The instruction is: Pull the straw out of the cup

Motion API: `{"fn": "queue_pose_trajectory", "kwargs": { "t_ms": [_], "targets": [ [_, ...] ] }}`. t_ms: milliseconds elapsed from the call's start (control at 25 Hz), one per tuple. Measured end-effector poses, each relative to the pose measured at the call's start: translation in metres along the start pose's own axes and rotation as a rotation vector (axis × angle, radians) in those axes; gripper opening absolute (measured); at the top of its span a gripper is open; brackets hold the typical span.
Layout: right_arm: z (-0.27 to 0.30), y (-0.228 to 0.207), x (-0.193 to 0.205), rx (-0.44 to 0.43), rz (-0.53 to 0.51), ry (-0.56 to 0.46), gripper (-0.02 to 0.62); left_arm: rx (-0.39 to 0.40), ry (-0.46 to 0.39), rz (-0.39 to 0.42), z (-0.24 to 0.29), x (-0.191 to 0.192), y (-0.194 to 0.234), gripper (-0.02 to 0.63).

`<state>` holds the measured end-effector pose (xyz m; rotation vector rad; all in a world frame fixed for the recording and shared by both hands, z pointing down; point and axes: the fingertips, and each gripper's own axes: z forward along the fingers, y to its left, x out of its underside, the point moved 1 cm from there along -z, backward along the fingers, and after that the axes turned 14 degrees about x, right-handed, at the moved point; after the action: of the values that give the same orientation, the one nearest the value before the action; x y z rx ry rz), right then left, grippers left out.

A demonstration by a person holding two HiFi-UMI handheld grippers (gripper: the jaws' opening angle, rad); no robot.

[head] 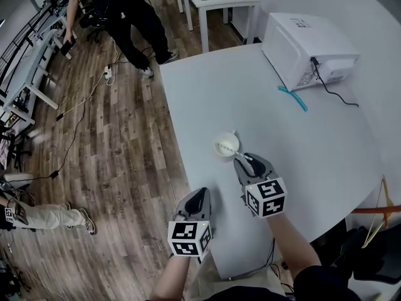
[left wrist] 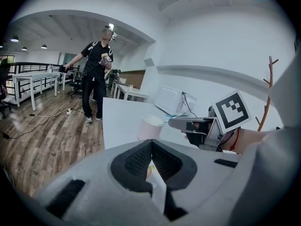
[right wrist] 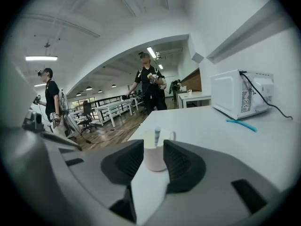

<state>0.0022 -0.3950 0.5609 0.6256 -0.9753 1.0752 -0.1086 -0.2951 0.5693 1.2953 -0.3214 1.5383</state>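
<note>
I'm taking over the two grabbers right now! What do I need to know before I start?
Left gripper: jaws together, holding nothing, at the near edge of the white table.
Right gripper: jaws wide apart and empty. It is aimed at the small white cup with a handle, which sits just ahead of its pads, untouched.
Things: the cup stands upright on the table, and the pale striped straw stands inside it.
Done: nothing yet; the straw is in the cup.
Left: probably steady the cup with the left gripper, close the right gripper on the straw, then lift the straw out.
</note>
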Motion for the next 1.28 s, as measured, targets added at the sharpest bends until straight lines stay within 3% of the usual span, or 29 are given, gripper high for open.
{"fn": "queue_pose_trajectory", "kwargs": {
  "t_ms": [240, 560, 1280],
  "targets": [
    [0.016, -0.001, 0.001, 0.006, -0.019, 0.013, 0.129, -0.003, 0.010, -0.012, 0.011, 0.002, 0.008, 0.017],
    [0.022, 0.000, 0.005, 0.023, -0.047, 0.022, 0.046, -0.006, 0.012, -0.023, 0.012, 0.004, 0.012, 0.017],
    [-0.017, 0.008, -0.018, 0.064, -0.082, -0.032, 0.043, 0.021, -0.013, -0.010, -0.016, -0.003, -0.007, 0.017]
  ]
}}
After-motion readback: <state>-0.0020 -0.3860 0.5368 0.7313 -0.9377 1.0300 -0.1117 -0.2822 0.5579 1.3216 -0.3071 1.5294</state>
